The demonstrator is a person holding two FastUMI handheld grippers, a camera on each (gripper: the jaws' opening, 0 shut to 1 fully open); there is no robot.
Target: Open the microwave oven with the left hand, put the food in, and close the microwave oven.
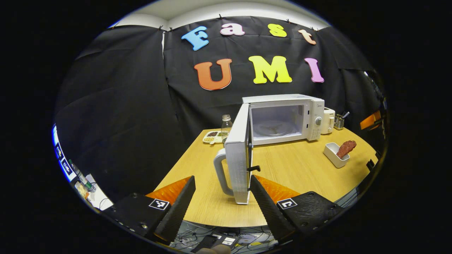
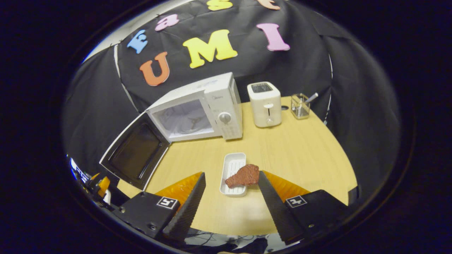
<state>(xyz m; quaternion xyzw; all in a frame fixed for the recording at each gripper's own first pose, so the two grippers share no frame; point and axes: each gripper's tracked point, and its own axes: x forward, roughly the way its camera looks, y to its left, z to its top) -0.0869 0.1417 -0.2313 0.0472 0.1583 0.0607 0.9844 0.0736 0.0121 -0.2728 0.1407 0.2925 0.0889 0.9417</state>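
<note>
Both grippers, left and right, gape empty | microwave door open | meat lies across white tray (probably light, stiff) | you pinch its thick middle.

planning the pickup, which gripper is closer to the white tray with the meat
Right. The right gripper is open just short of the white tray with the meat; the left gripper sits at the microwave door, across the table.
</note>
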